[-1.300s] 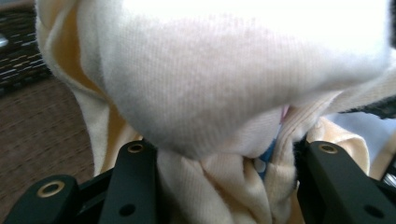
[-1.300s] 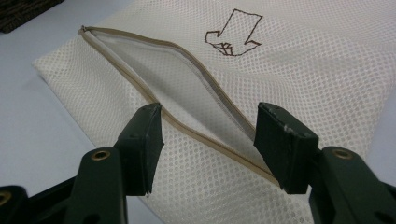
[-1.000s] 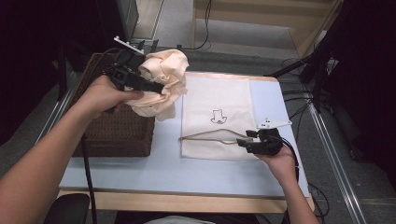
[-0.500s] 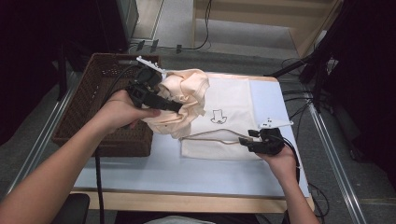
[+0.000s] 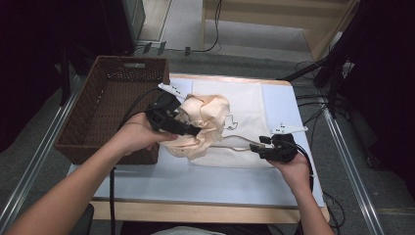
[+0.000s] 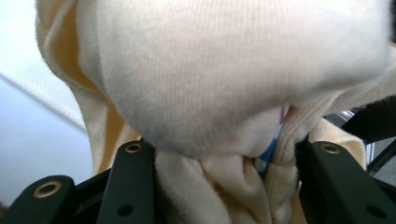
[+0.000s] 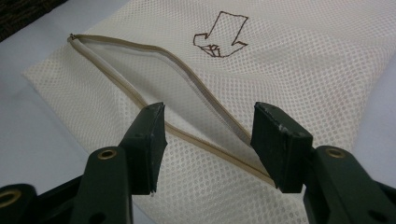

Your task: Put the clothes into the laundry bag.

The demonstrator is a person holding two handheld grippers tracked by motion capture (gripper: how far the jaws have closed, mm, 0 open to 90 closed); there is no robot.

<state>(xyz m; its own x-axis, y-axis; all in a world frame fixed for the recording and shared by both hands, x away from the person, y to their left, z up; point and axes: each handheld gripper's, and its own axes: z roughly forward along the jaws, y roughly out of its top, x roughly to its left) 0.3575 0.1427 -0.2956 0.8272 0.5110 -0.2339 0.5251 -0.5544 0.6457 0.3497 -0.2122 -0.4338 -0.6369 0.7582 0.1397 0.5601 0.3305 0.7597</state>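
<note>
Basket [image 5: 115, 110] walls left; bundled cloth [image 5: 205, 125] covers bag mouth [image 7: 163, 88].

Black tool [image 7: 208, 144], brass-ringed screw holes, black cable.

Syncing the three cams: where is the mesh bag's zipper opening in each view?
High view: the zipper opening runs along the mesh bag at centre, from the cream garment to the right gripper.
Left gripper view: not in it; bunched garment between the jaws.
Right gripper view: gaping, upper left to lower centre.
Shared landmark: arrow drawing.
</note>
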